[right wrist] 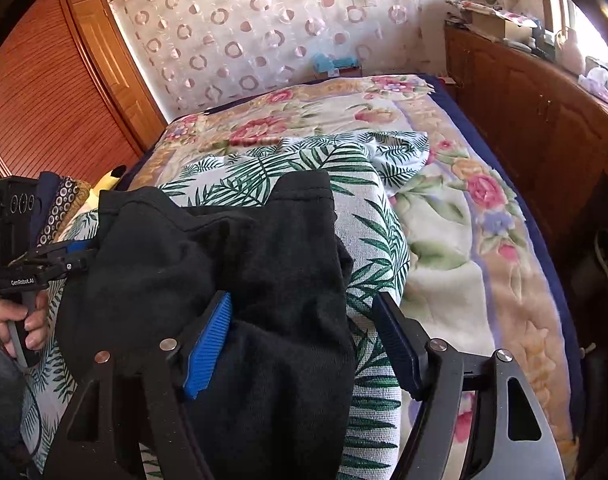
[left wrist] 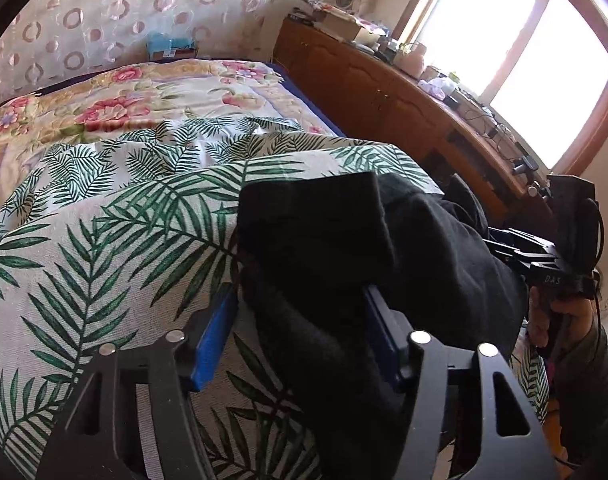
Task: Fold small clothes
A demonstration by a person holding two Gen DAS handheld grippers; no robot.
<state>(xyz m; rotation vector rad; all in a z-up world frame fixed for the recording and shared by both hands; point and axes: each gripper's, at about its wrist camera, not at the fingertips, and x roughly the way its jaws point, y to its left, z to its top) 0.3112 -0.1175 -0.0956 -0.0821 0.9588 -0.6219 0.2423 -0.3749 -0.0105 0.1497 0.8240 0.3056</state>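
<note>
Garment [right wrist: 224, 264] lies on leaf-print cloth [right wrist: 367, 240] atop bed [right wrist: 483, 248].

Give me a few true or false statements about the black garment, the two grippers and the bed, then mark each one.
1. The black garment lies on a leaf-print cloth. True.
2. The left gripper has its jaws spread, with black fabric between them. True.
3. The right gripper is clamped shut on the garment. False: its jaws stand apart, with the garment's edge lying between them.
4. The blanket under the leaf-print cloth is plain grey. False: it is floral, with pink flowers.
5. A wooden cabinet with clutter on top stands beside the bed, under the window. True.
</note>
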